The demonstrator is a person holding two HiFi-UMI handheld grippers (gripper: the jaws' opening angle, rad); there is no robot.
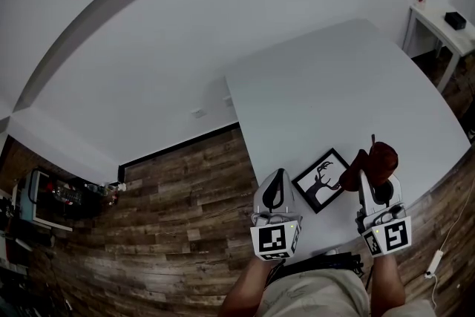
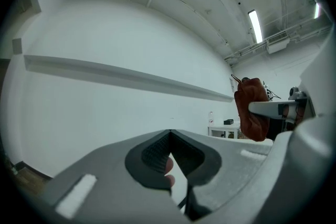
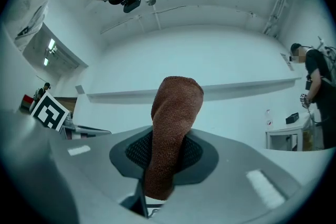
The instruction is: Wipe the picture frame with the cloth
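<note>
Near the front edge of the table lies the picture frame, flat. Just right of the frame, the right gripper is clenched on the brown cloth, which stands upward. Left of the frame, the left gripper is closed on nothing. The wiping itself seemingly remains to be done.
</note>
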